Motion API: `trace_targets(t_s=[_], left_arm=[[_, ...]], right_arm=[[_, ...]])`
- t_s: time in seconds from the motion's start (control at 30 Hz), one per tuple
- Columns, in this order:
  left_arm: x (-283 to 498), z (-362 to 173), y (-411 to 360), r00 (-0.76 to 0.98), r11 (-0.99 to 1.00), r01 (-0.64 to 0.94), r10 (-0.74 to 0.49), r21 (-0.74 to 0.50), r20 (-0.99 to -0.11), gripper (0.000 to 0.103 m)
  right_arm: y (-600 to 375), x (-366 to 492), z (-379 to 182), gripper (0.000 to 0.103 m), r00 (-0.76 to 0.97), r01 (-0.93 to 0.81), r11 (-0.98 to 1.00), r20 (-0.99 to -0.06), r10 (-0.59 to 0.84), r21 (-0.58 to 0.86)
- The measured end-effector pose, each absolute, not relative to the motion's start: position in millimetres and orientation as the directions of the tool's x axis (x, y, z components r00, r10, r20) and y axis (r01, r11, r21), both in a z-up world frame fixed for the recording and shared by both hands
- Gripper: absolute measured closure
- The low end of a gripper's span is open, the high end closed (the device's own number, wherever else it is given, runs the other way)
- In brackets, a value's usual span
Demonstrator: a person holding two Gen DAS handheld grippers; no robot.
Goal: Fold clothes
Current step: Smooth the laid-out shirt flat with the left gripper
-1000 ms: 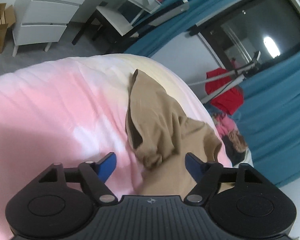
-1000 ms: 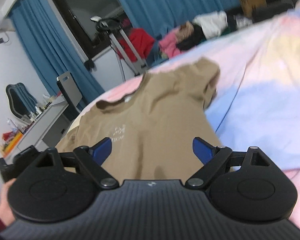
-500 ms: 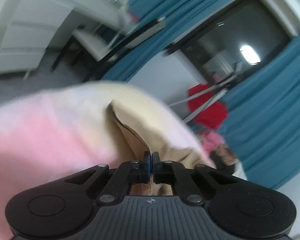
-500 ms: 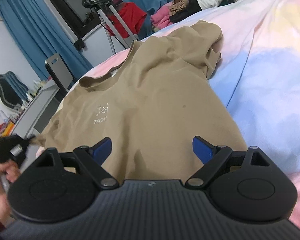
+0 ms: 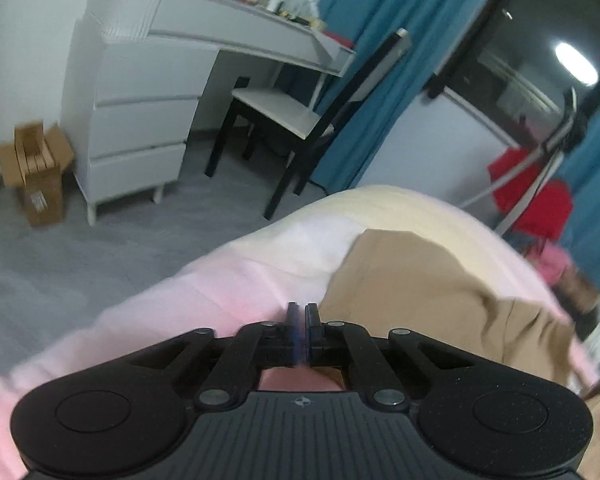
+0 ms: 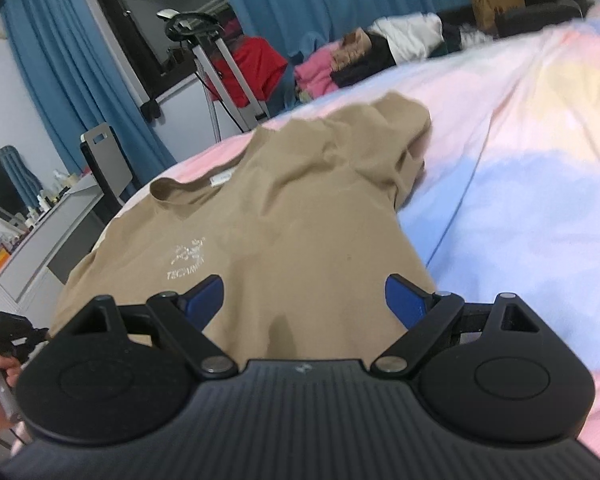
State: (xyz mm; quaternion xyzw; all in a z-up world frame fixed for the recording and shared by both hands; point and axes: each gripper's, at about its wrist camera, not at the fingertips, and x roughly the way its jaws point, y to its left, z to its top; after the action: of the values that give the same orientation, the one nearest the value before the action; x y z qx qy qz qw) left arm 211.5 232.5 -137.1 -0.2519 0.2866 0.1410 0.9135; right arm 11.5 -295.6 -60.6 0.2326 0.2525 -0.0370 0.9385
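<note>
One tan T-shirt (image 5: 432, 280) shows in the left wrist view, rumpled, lying on the pink and cream duvet (image 5: 236, 292) just right of the left gripper (image 5: 302, 322). That gripper's jaws are pressed together; whether cloth sits between them I cannot tell. Beyond the duvet stand a white desk (image 5: 148, 92) and dark chair (image 5: 300, 120).

From the right wrist, the T-shirt (image 6: 284, 216) lies front up, pale logo showing, collar pointing away toward the blue curtains (image 6: 324, 4), far sleeve bunched. The right gripper (image 6: 302, 296) hovers over its hem, jaws wide apart, holding nothing.

Black ribbed claw (image 6: 303, 296), blue pads (image 6: 204, 298), silver screws.
</note>
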Motion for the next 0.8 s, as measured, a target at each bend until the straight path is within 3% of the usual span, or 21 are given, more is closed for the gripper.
trace_targets(t_s=[0.07, 0.13, 0.3, 0.37, 0.47, 0.6, 0.63, 0.8], left_arm=[[203.4, -124.2, 224.9, 0.818, 0.855, -0.367, 0.110, -0.365, -0.564, 0.074], [195.6, -107.5, 214.4, 0.833, 0.889, -0.331, 0.119, -0.316, -0.540, 0.048], [153.6, -67.2, 151.3, 0.877, 0.977, -0.178, 0.104, -0.115, -0.470, 0.018], [135.6, -54.6, 126.3, 0.887, 0.987, -0.114, 0.050, -0.113, -0.459, 0.016], [110.7, -37.4, 91.3, 0.896, 0.991, -0.034, -0.026, -0.128, -0.444, 0.000], [73.0, -28.1, 48.7, 0.907, 0.988, 0.052, -0.109, -0.148, -0.407, 0.000], [63.3, -29.4, 40.7, 0.906, 0.987, 0.063, -0.120, -0.151, -0.405, 0.000], [22.5, -46.9, 12.2, 0.884, 0.989, 0.109, -0.145, -0.104, -0.445, 0.000]], right_arm=[[-293.6, 8.4, -54.6, 0.014, 0.883, 0.178, 0.907, -0.469, 0.024, 0.381], [-291.9, 5.3, -49.1, 0.014, 0.894, 0.173, 0.919, -0.448, 0.005, 0.354], [-291.1, 0.5, -40.8, 0.014, 0.909, 0.159, 0.928, -0.417, -0.005, 0.336], [-290.8, -1.5, -37.9, 0.014, 0.913, 0.156, 0.931, -0.408, -0.008, 0.330], [-291.9, -5.0, -32.7, 0.014, 0.920, 0.131, 0.933, -0.392, 0.011, 0.335], [-294.7, -9.9, -27.0, 0.011, 0.922, 0.111, 0.933, -0.386, 0.032, 0.342], [-296.9, -11.4, -26.3, 0.000, 0.923, 0.110, 0.930, -0.383, 0.036, 0.351], [-315.6, -13.9, -26.7, 0.000, 0.928, 0.139, 0.894, -0.370, 0.032, 0.427]])
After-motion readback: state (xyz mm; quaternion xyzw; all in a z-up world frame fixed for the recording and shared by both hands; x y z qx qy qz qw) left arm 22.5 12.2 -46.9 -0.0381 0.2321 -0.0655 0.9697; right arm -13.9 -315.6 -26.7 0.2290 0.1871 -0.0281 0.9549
